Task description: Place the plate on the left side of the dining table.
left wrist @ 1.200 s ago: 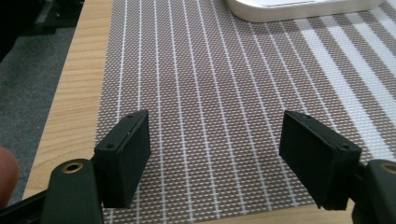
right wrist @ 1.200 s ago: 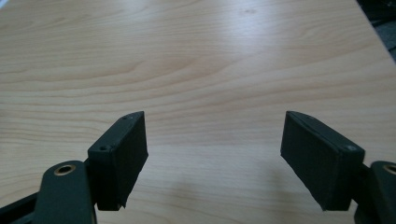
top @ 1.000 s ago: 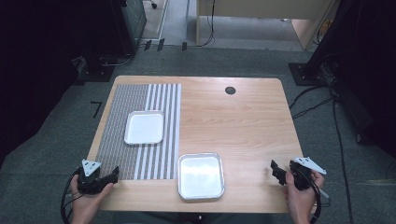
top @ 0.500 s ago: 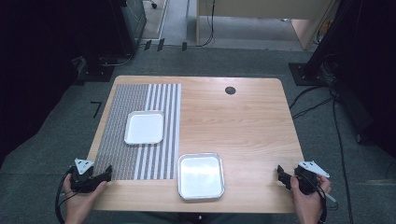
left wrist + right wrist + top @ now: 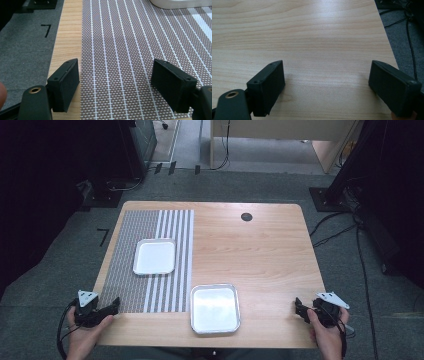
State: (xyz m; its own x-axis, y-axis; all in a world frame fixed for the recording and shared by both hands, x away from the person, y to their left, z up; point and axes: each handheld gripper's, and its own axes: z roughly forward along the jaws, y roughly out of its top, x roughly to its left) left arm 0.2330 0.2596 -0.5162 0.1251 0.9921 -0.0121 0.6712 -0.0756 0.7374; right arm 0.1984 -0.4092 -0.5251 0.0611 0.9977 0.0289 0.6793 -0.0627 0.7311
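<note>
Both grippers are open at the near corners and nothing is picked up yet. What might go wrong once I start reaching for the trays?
The metal tray sits near the table's front edge; a nudge might push it off. The white tray rests on the woven placemat, so the left gripper, jaws open just above the weave, might snag or drag the mat. The right gripper hovers by the right edge.

— How many trays (image 5: 215,309) were on the table (image 5: 260,255)?
— Two: one metal, one white tray (image 5: 154,256).
— Mats?
— One striped placemat (image 5: 150,290).
— And grippers?
— Two, a left gripper (image 5: 114,306) and a right gripper (image 5: 299,308).
</note>
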